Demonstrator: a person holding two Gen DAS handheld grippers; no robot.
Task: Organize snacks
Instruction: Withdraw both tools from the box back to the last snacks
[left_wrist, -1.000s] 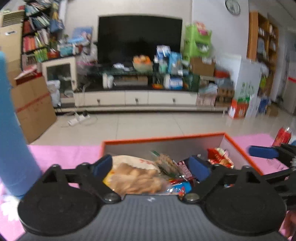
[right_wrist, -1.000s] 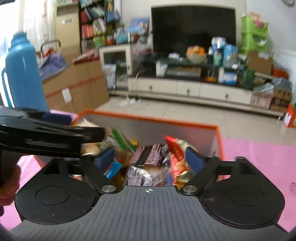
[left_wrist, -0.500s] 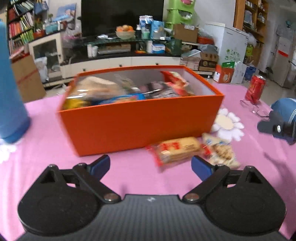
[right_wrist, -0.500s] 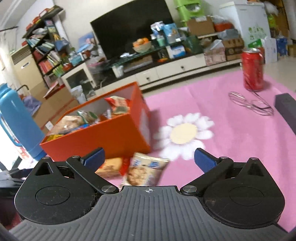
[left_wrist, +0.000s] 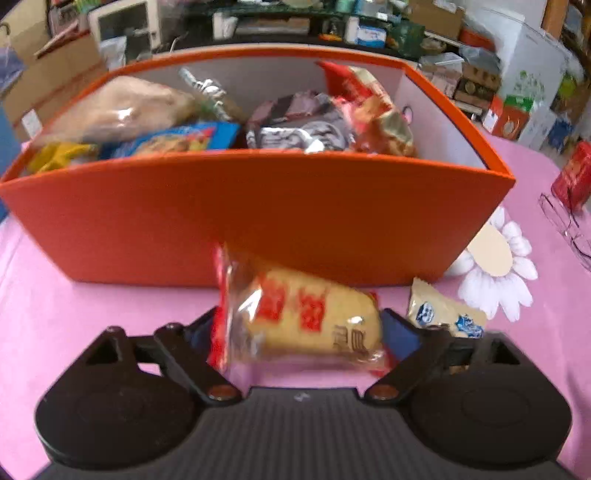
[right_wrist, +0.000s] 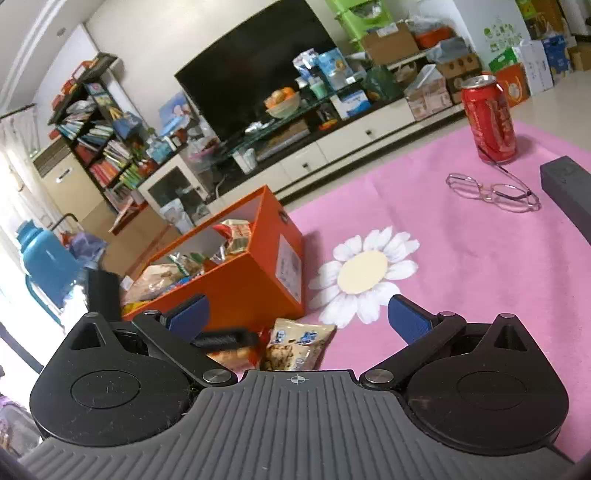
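An orange box (left_wrist: 258, 214) holding several snack packets stands on the pink tablecloth; it also shows in the right wrist view (right_wrist: 243, 284). A clear packet with a yellow cake and red print (left_wrist: 306, 317) lies in front of the box, between the fingers of my left gripper (left_wrist: 299, 332). The jaws stand wide on either side of it, and I cannot see whether they touch it. A cream biscuit packet (left_wrist: 443, 314) lies just to its right, also in the right wrist view (right_wrist: 299, 347). My right gripper (right_wrist: 295, 317) is open and empty, above that packet.
A red soda can (right_wrist: 489, 120), a pair of glasses (right_wrist: 491, 192) and a dark block (right_wrist: 569, 188) sit on the cloth to the right. A blue thermos (right_wrist: 48, 266) stands left of the box. A daisy print (right_wrist: 364, 273) marks the cloth.
Both grippers drew back out of the box. My left gripper then came down and forward, so the yellow cake packet now lies between its fingers. My right gripper turned over the biscuit packet.
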